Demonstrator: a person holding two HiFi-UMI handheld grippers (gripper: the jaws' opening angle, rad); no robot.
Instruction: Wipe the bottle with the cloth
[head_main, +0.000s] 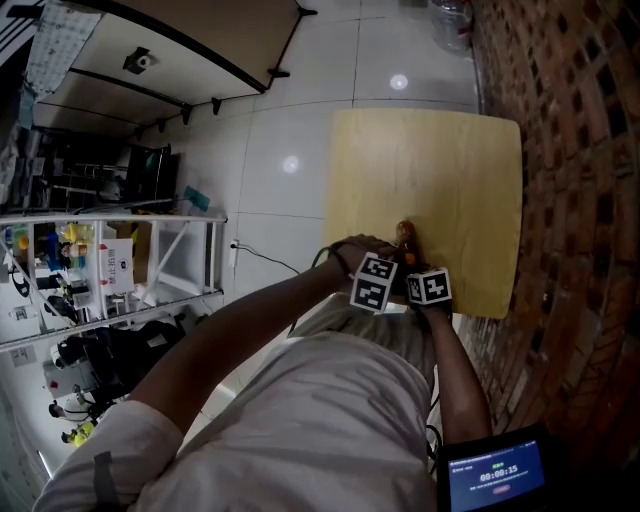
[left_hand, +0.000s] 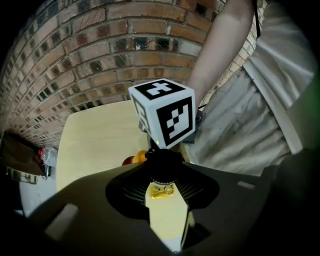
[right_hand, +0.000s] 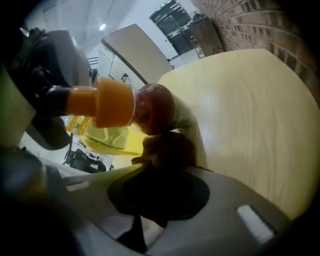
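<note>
A small bottle (right_hand: 150, 107) with an orange cap (right_hand: 114, 102) and a reddish body hangs sideways over the near edge of the pale wooden table (head_main: 430, 170). My left gripper (left_hand: 161, 186) is shut on its cap end, where a yellow part shows between the tips. My right gripper (right_hand: 160, 160) is shut on a brown cloth (right_hand: 167, 147), which presses against the bottle's underside. In the head view the bottle (head_main: 404, 236) shows just beyond both marker cubes, with the left gripper (head_main: 390, 258) and right gripper (head_main: 418, 264) side by side. The right gripper's cube (left_hand: 165, 112) fills the middle of the left gripper view.
A brick wall (head_main: 570, 150) runs along the table's right side. White tiled floor (head_main: 290, 150) lies to the left, with metal shelves (head_main: 110, 260) full of items beyond it. A tablet screen (head_main: 495, 472) sits at the bottom right. The person's torso is close behind the grippers.
</note>
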